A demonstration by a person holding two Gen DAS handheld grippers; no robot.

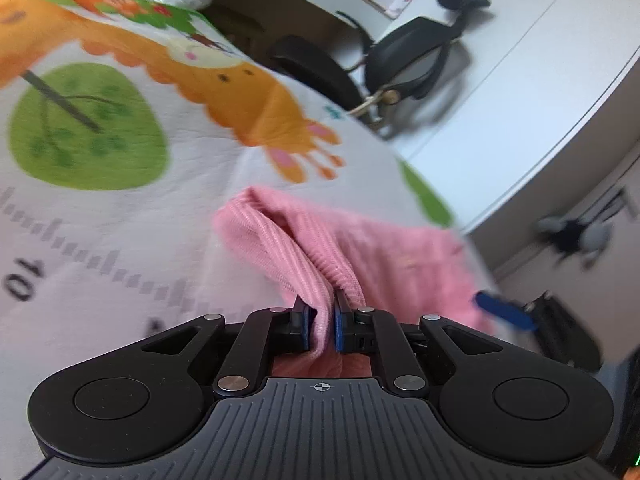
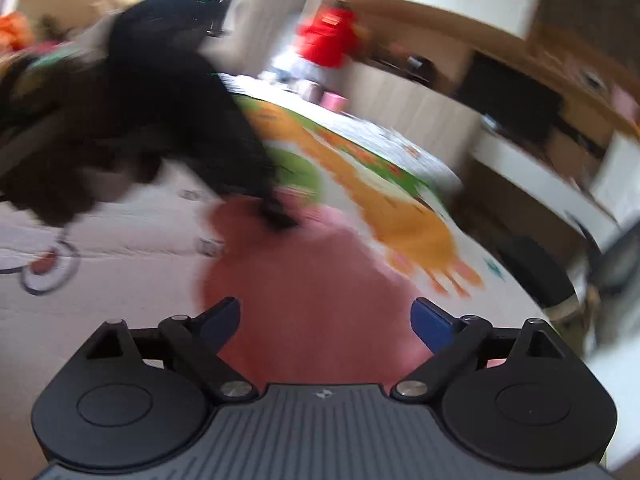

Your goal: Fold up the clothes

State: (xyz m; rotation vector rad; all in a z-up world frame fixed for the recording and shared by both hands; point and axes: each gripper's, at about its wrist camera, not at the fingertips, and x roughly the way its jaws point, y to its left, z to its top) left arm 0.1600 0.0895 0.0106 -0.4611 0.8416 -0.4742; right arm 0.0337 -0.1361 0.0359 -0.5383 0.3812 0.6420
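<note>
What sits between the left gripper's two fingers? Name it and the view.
A pinched fold of the pink garment, clamped in the left gripper; the left wrist view shows it.

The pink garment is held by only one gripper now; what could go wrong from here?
1. The left gripper pinches just a ribbed edge of the pink garment; a pull could slip it out or bunch the cloth instead of folding it.
2. The right gripper hangs open above the garment and holds nothing, so the fold may come out crooked.
3. Both views are blurred by motion; the right jaws may close on the printed mat as well.
</note>
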